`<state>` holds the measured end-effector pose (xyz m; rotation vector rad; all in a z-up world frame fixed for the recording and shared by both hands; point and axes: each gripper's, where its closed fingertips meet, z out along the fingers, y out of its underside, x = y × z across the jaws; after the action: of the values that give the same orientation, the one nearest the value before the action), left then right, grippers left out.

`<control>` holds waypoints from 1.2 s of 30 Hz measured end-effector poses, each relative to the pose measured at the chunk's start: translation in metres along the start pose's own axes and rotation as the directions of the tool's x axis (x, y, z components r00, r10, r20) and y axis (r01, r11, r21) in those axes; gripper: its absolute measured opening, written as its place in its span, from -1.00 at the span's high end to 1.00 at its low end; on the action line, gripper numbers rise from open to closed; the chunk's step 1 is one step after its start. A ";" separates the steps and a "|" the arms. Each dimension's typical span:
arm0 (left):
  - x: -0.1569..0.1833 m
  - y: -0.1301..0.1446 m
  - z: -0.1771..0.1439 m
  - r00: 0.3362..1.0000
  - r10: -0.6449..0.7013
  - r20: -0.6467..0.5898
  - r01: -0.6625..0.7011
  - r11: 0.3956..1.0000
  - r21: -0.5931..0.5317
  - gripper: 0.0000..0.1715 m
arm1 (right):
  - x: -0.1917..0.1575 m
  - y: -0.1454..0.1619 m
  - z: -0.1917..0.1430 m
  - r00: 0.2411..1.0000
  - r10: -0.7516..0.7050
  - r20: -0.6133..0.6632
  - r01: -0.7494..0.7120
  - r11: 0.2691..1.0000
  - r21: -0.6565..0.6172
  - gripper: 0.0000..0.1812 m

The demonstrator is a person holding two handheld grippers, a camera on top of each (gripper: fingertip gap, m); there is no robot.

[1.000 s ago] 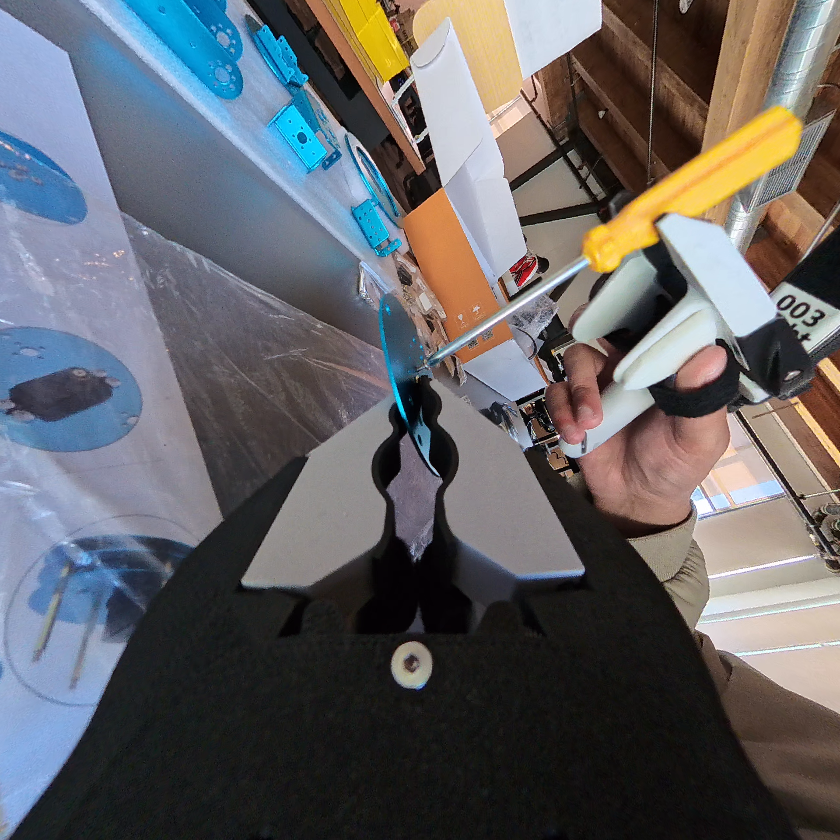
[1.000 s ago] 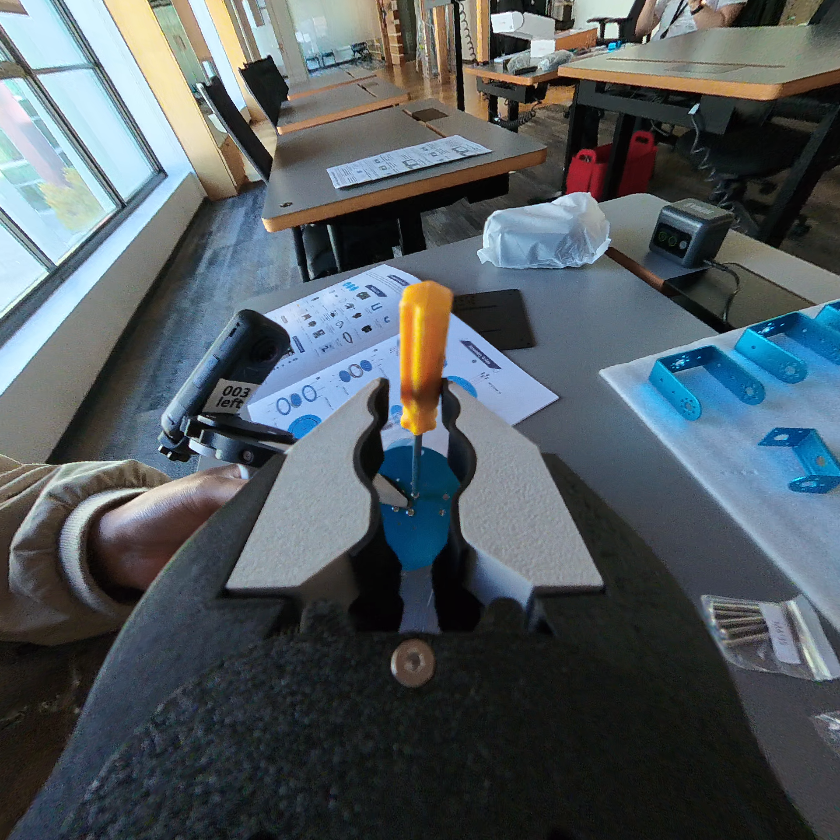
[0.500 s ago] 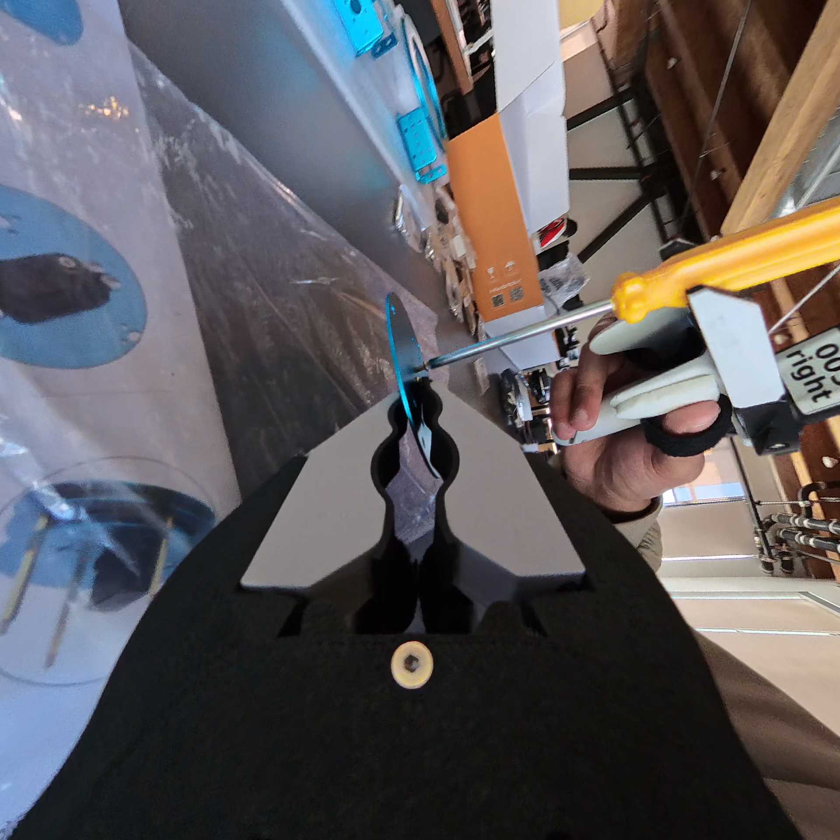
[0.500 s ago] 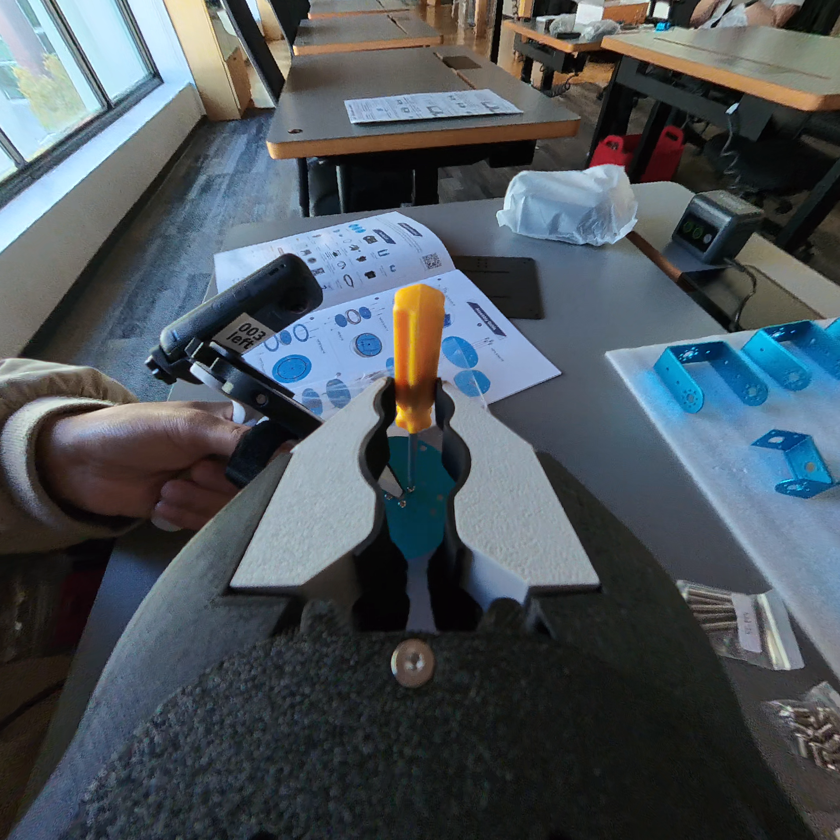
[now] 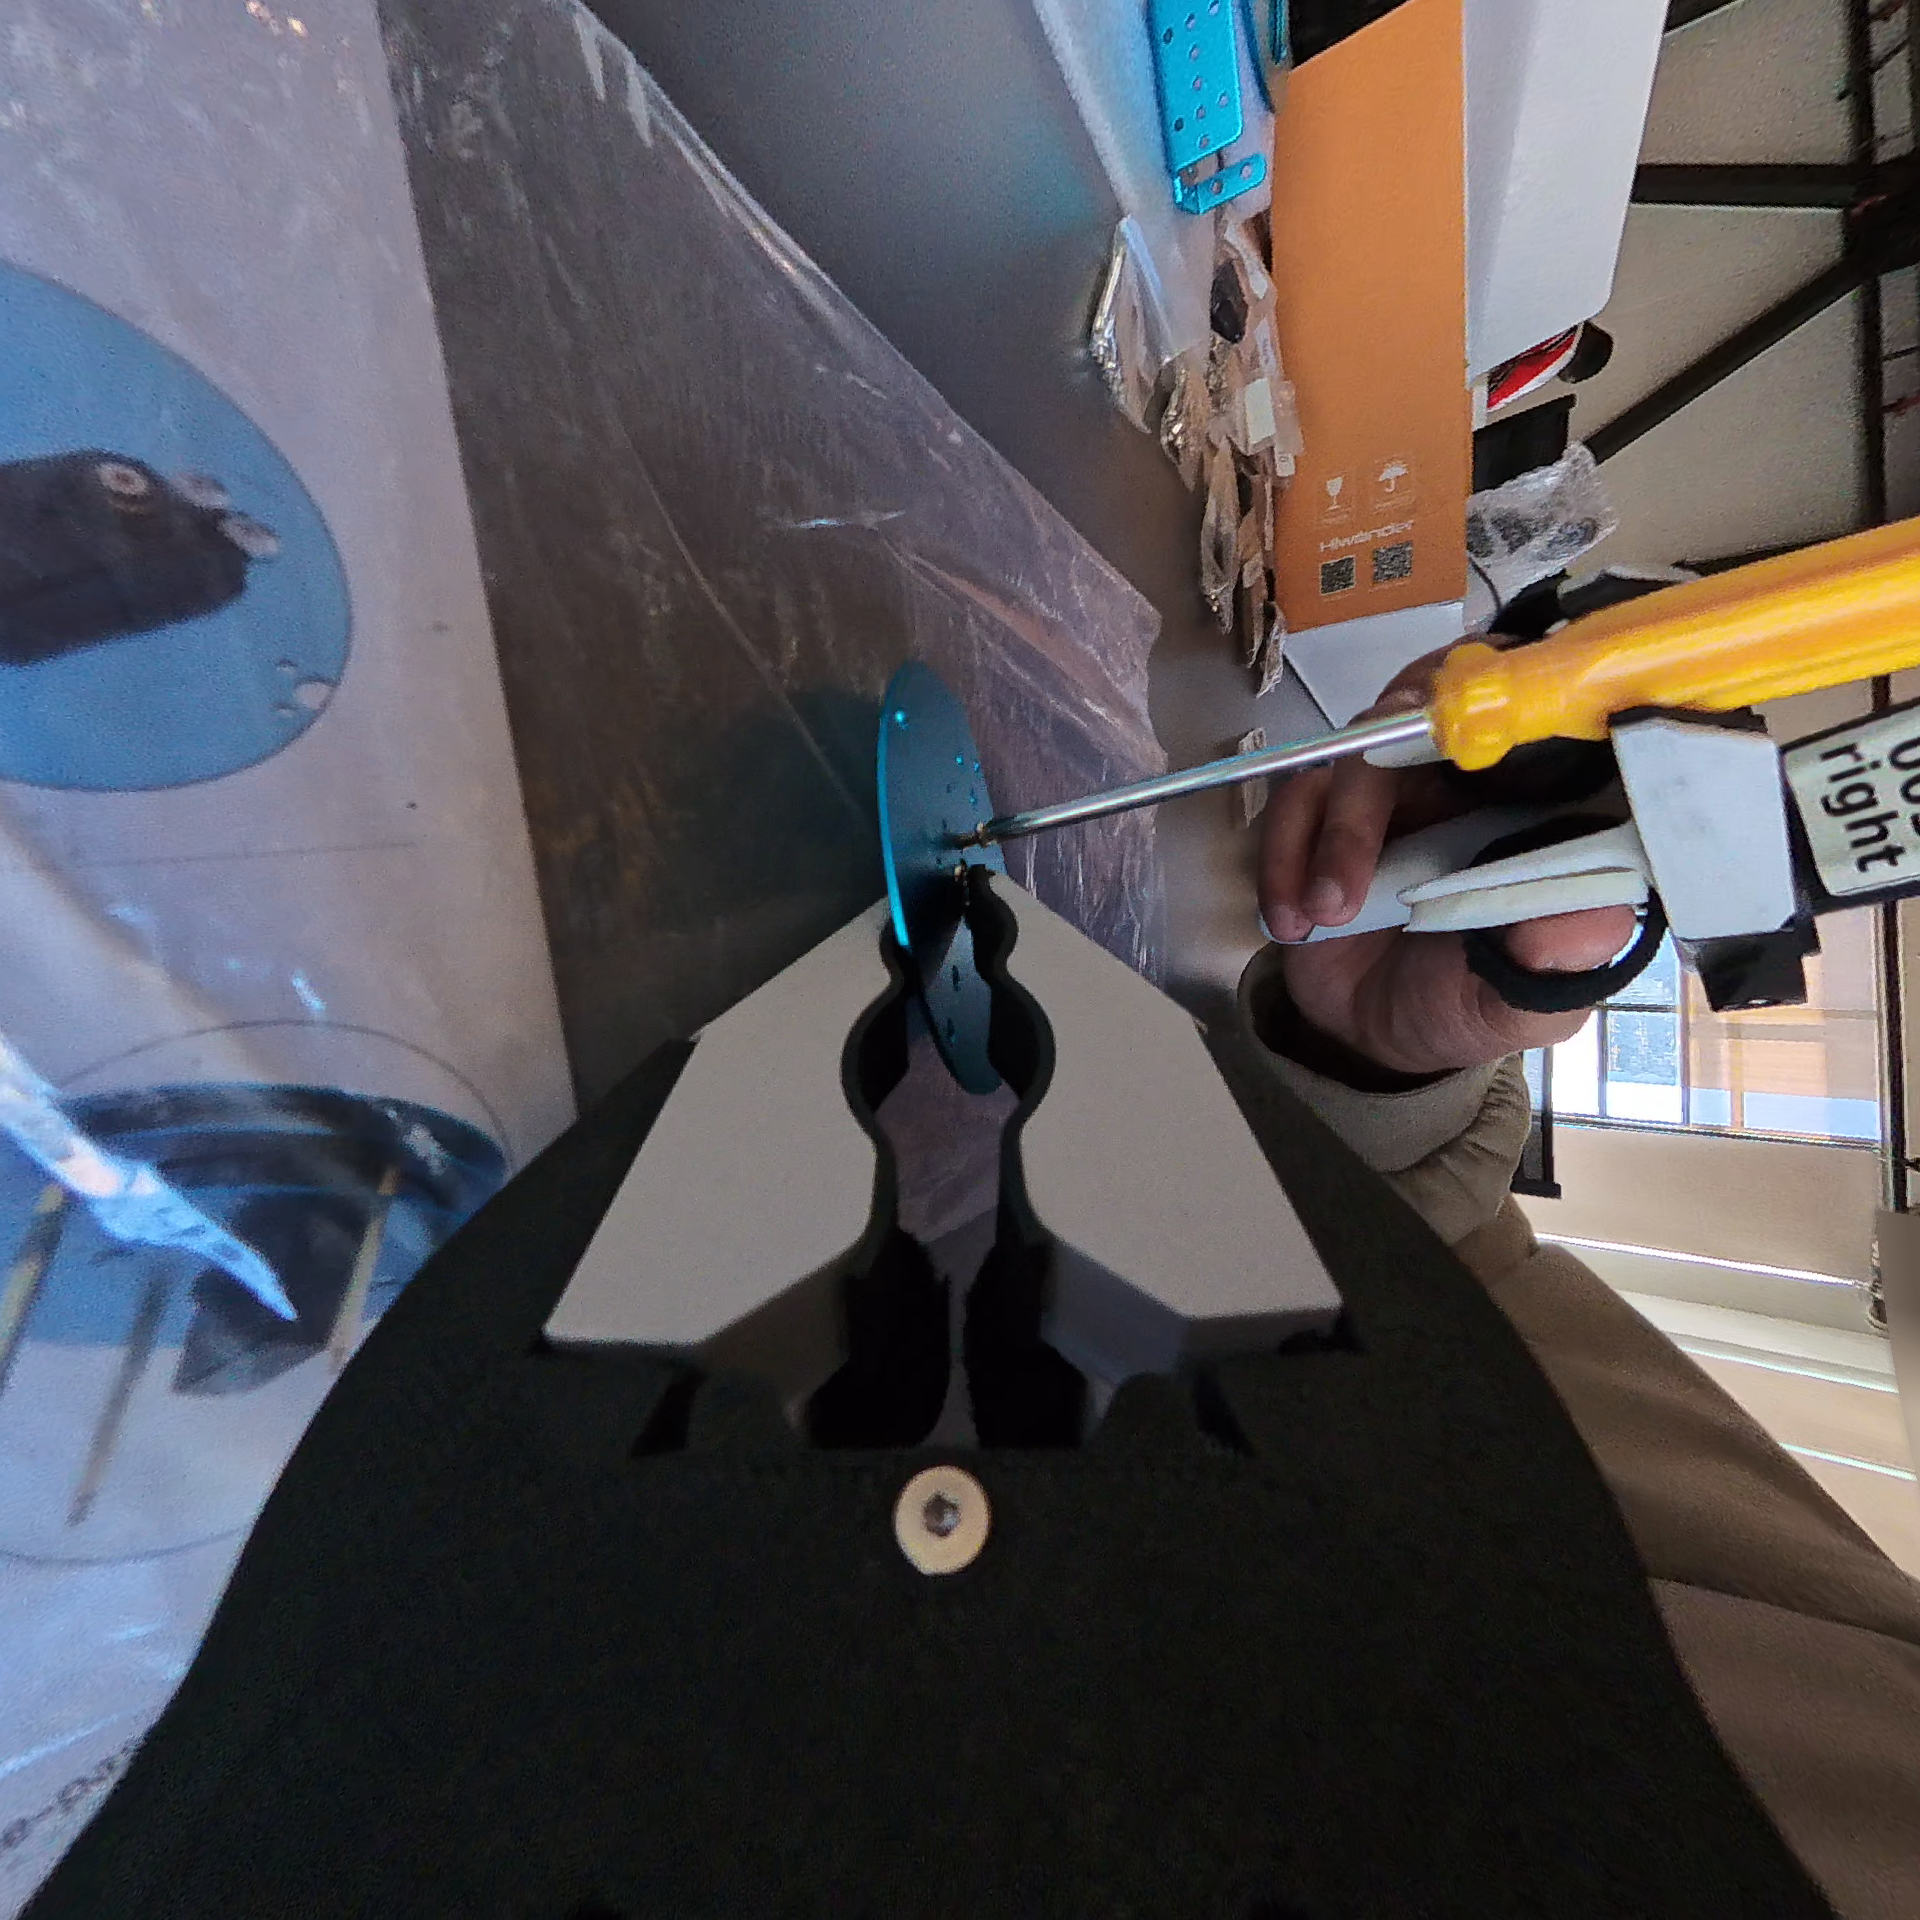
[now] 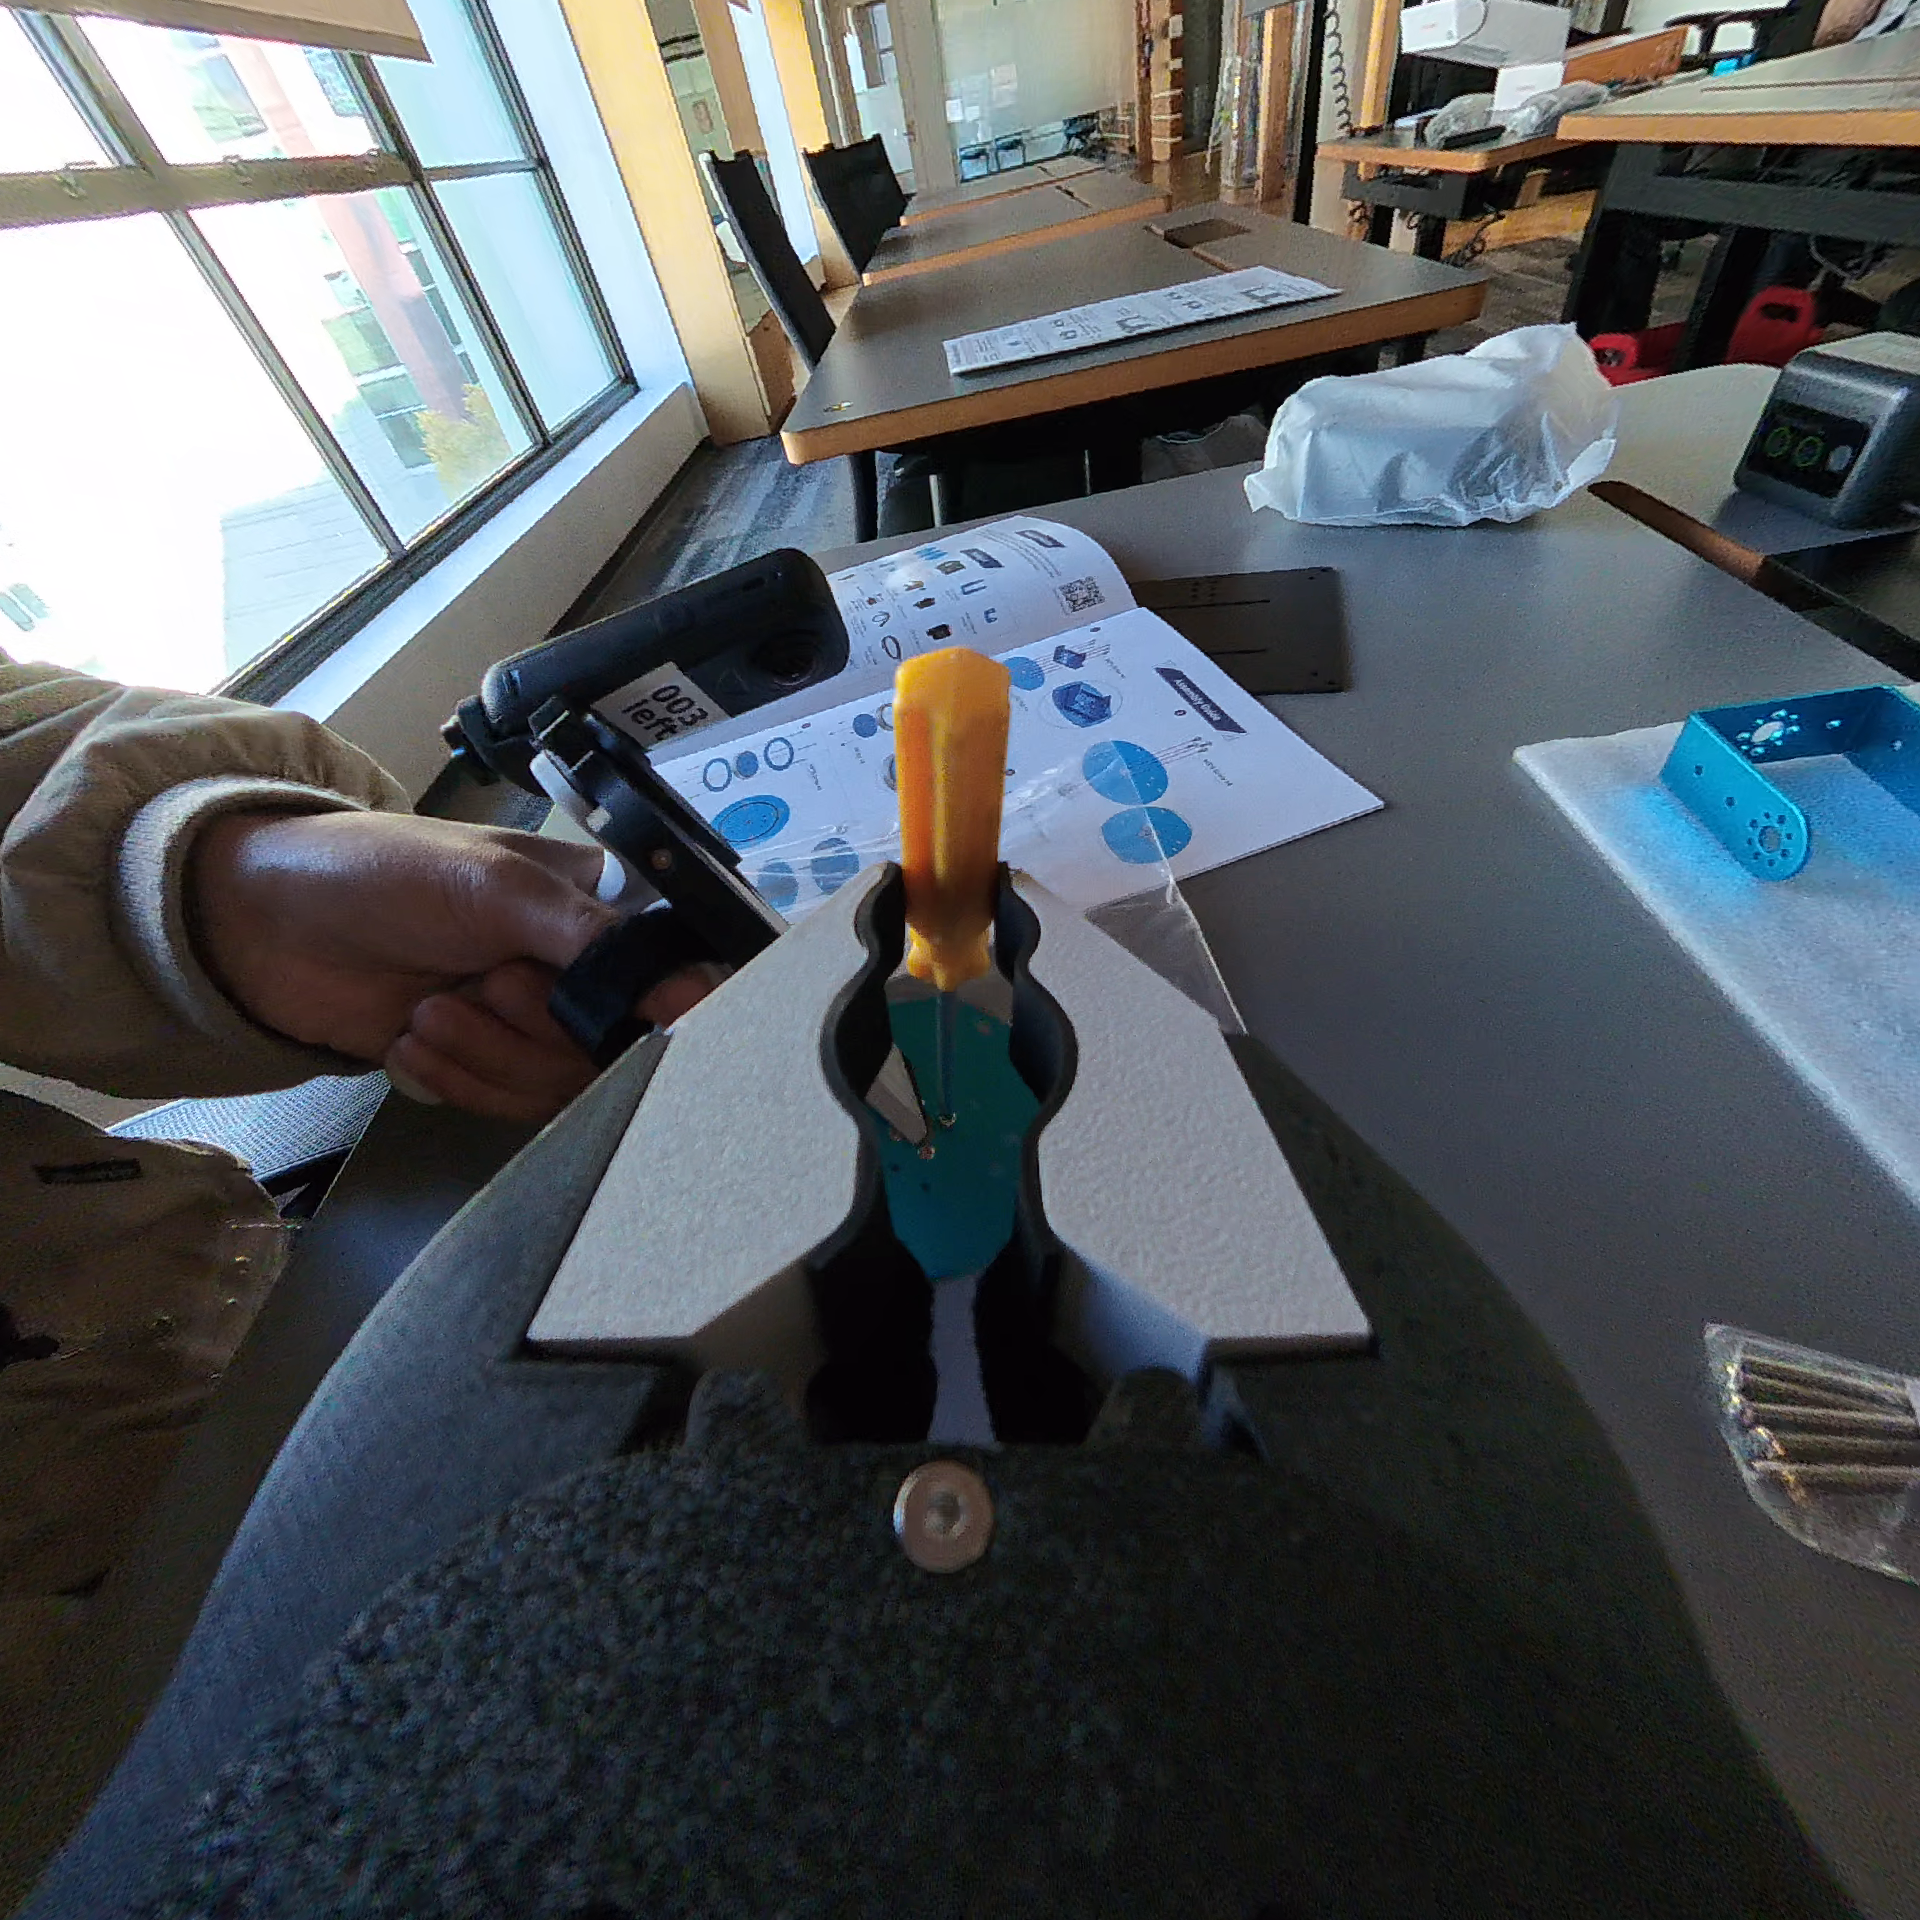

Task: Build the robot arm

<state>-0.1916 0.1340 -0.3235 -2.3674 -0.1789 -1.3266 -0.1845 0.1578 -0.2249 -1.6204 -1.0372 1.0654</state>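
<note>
My left gripper is shut on the lower edge of a blue round metal disc and holds it edge-on above the table. My right gripper is shut on the yellow handle of a screwdriver. The screwdriver's steel shaft reaches across from the right, and its tip sits on a small screw in the disc's face. In the right wrist view the disc shows face-on between my fingers, with the tip near its middle. A hand holds each gripper.
An open instruction booklet and a clear plastic bag lie under the disc. Blue brackets on white foam and a bag of screws lie at the right. An orange-and-white box, a black plate and a white plastic bag are farther off. The gap from one gripper's tips to the other's is roughly 10 cm.
Both grippers have shifted together and the views have tilted, the left one closer over the booklet. The screwdriver tip stays on the disc and the handle now looks blurred.
</note>
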 end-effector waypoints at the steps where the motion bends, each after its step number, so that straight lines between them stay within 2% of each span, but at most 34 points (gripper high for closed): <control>1: 0.000 0.001 0.000 1.000 0.006 0.009 -0.006 1.000 -0.007 0.90 | 0.000 0.000 0.000 1.000 -0.002 0.003 0.002 1.000 -0.001 0.83; 3: -0.002 0.002 -0.001 0.998 0.043 0.043 -0.043 0.999 -0.019 0.87 | -0.001 0.001 0.001 1.000 -0.007 0.018 0.007 1.000 -0.007 0.83; 5: 0.002 0.004 -0.003 0.994 0.093 0.052 -0.092 0.995 -0.023 0.71 | -0.002 0.001 0.002 1.000 -0.014 0.025 0.014 1.000 -0.008 0.83; 8: 0.005 0.007 -0.005 0.976 0.191 0.102 -0.188 0.981 -0.042 0.62 | -0.003 0.000 0.001 0.999 -0.020 0.028 0.020 1.000 -0.003 0.83; 15: 0.003 0.016 -0.010 0.885 0.418 0.206 -0.406 0.908 -0.102 0.47 | -0.004 0.000 0.000 1.000 -0.012 0.027 0.012 1.000 -0.010 0.82; 20: -0.005 0.016 -0.025 0.810 0.514 0.282 -0.498 0.857 -0.133 0.34 | -0.003 0.005 0.004 1.000 -0.027 0.013 0.027 0.999 -0.036 0.83; 23: -0.009 0.026 -0.037 0.778 0.559 0.288 -0.530 0.829 -0.177 0.33 | -0.004 0.006 0.007 1.000 -0.026 0.017 0.026 0.999 -0.039 0.83; 25: -0.003 0.014 -0.050 0.714 0.630 0.305 -0.620 0.772 -0.143 0.34 | -0.001 0.006 0.009 1.000 -0.017 0.004 0.017 0.999 -0.050 0.83; 29: 0.041 -0.027 -0.068 0.568 0.786 0.244 -0.811 0.585 0.002 0.35 | 0.001 0.008 0.011 0.998 -0.055 -0.025 0.053 0.995 -0.086 0.83; 32: 0.051 -0.043 -0.062 0.474 0.866 0.160 -0.878 0.479 0.011 0.43 | -0.002 0.005 0.014 0.996 -0.086 -0.024 0.083 0.991 -0.101 0.83; 34: 0.051 -0.045 -0.052 0.364 0.922 0.134 -0.930 0.368 -0.005 0.51 | -0.002 0.000 0.014 0.995 -0.093 -0.027 0.090 0.991 -0.097 0.83; 36: 0.049 -0.044 -0.042 0.281 0.954 0.107 -0.958 0.285 -0.023 0.54 | -0.001 -0.005 0.014 0.996 -0.088 -0.026 0.085 0.992 -0.098 0.83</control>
<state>-0.2117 0.1517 -0.2501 -1.8106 1.0684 -0.5207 -0.1987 0.1609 -0.2224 -1.6482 -1.1440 0.9430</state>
